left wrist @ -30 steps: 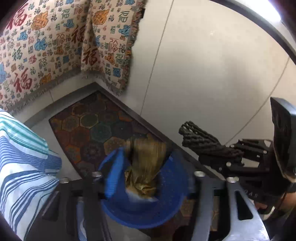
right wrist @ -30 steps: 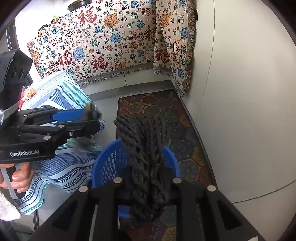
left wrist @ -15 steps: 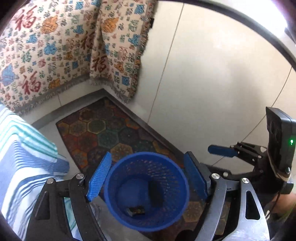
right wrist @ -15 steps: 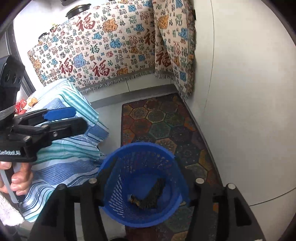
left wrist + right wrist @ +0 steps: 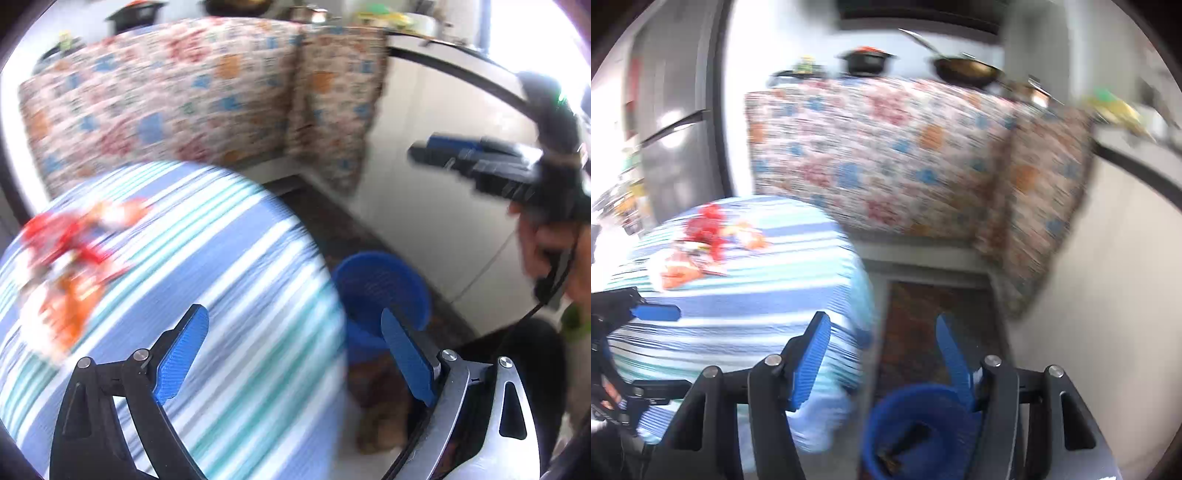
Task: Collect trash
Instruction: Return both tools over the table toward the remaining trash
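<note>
The trash still to collect is the cluster of red and orange wrappers [image 5: 70, 266] at the left of the left wrist view, lying on the striped tablecloth [image 5: 236, 280]; in the right wrist view the same litter [image 5: 705, 243] sits left of centre, toward the far part of the cloth. Motion blur hides the detail, so you cannot count the pieces or tell how they overlap. They look like thin, crinkly packaging: judge them light, limp and slick, likely to slide on the cloth or slip from a shallow pinch. Take hold at a raised fold or crumpled edge, not a flat face, and keep the cloth out of the bite.

Your left gripper [image 5: 291, 350] has nothing between its blue pads [image 5: 183, 347], and its jaws are opening, nearly at full spread. Your right gripper [image 5: 882, 350] is also empty, about half spread, jaws opening slightly.

The blue basket [image 5: 384, 280] stands on the floor right of the table, lower centre-right in the left view; in the right view the basket [image 5: 916, 432] shows dark scraps inside.
</note>
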Demonstrator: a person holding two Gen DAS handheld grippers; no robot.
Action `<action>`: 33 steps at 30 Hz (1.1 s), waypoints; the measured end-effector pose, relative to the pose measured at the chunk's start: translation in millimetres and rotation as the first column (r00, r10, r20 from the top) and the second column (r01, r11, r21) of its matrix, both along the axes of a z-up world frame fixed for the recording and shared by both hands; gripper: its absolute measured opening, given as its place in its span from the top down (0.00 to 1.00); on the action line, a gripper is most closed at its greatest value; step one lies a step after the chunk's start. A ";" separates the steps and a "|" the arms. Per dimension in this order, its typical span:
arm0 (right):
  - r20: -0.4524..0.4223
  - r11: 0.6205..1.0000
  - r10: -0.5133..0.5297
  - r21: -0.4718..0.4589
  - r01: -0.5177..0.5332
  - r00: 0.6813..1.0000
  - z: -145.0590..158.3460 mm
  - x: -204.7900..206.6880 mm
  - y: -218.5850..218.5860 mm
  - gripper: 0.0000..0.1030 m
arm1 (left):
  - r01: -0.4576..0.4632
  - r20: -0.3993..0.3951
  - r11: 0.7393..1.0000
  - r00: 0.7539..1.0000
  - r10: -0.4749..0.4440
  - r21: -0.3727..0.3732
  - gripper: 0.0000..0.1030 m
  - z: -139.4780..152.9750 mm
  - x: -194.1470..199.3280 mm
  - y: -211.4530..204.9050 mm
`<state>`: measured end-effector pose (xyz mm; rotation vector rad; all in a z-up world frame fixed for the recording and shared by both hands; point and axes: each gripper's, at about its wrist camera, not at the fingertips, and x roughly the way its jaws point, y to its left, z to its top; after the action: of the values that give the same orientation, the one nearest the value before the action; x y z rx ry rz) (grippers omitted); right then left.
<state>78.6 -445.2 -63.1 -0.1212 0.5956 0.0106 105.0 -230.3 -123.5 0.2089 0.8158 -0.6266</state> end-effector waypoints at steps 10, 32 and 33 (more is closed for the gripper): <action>-0.063 0.979 0.194 0.067 -0.190 0.979 -31.2 52.5 150.6 0.41 | -0.243 0.028 0.968 0.970 0.242 0.065 0.07 -32.3 44.7 175.9; -0.247 0.989 0.149 0.037 -0.144 0.957 -123.6 117.1 193.1 0.40 | -0.224 0.098 0.974 0.970 0.221 0.022 0.57 -43.1 100.4 174.9; -0.247 0.989 0.151 0.039 -0.146 0.957 -123.8 118.1 193.3 0.40 | -0.222 0.094 0.975 0.971 0.219 0.017 0.58 -43.2 99.5 177.2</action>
<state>196.8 -251.9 -186.9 -0.1454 0.8370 0.1799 204.5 -53.1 -166.7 0.1676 0.7465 -0.3937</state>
